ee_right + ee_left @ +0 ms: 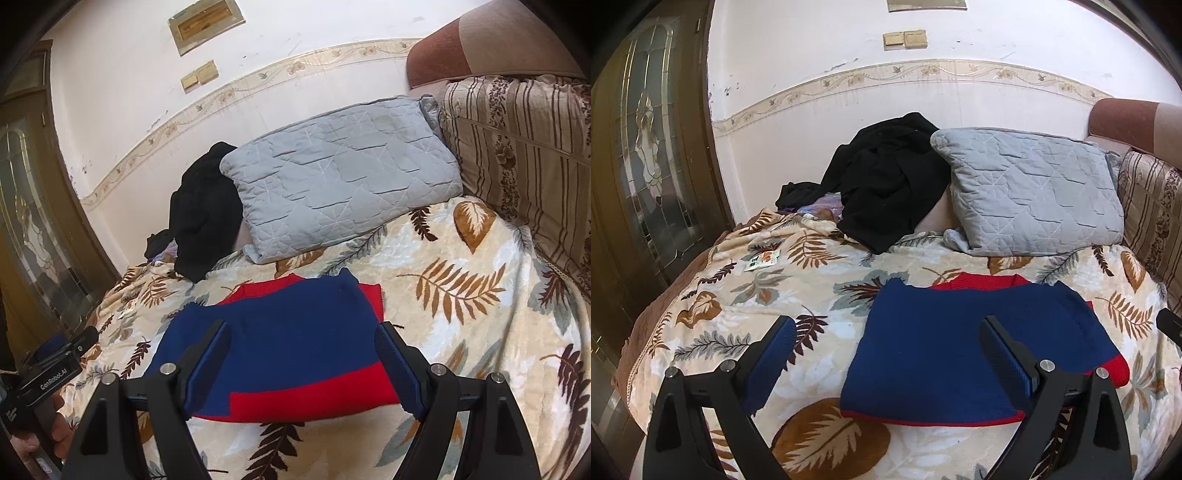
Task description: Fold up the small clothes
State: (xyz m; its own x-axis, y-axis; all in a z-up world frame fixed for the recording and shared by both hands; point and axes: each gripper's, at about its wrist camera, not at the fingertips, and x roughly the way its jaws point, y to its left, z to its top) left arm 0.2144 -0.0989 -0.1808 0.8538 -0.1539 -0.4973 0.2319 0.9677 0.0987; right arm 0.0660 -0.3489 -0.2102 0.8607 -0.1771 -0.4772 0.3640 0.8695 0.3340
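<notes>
Blue-and-red knit sweater [291, 347], part-folded flat on leaf-print blanket [461, 266], lies just ahead of & under right gripper [301, 347], long axis crosswise to fingers; left gripper [886, 354] sits off its left edge; both w/ fingers apart, holding nothing.

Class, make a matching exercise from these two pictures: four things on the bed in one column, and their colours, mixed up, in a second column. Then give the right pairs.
Things:
1. sweater
2. pillow
3. heap of clothes
4. blanket

Colours:
A. black
B. cream with brown leaves
C. blue and red
D. grey

Pairs: 1-C, 2-D, 3-A, 4-B
</notes>
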